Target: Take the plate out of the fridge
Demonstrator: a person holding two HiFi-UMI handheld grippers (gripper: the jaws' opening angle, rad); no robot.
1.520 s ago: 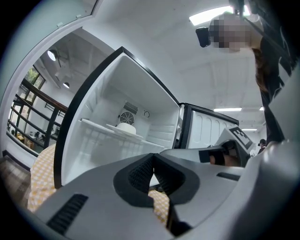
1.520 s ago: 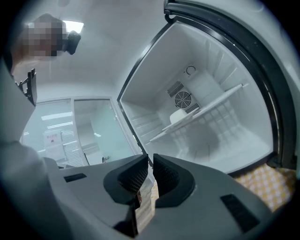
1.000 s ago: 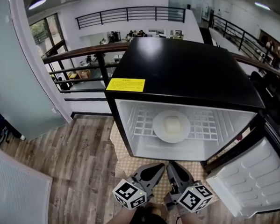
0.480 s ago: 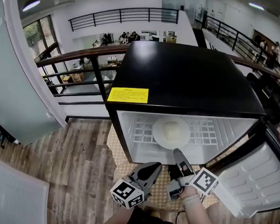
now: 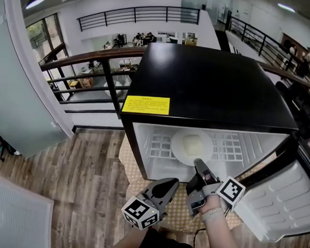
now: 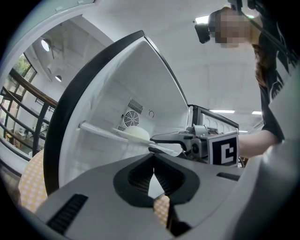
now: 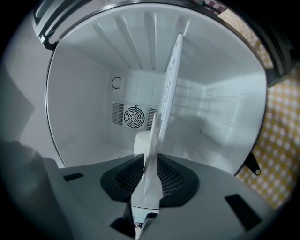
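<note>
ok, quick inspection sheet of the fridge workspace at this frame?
Surface: white wire shelf inside the open black mini fridge, which stands on a yellow checked mat over wood-plank floor.
Job's things: white round plate on the shelf, pale rectangular block on it.
Clutter: nothing seen.
Grippers: right gripper at the plate's near rim, jaws closed on it; left gripper low, outside the fridge, jaws together, empty.
Cables: nothing seen.
Surroundings: white-lined fridge door open at right; dark balcony railing behind; people at desks beyond.
</note>
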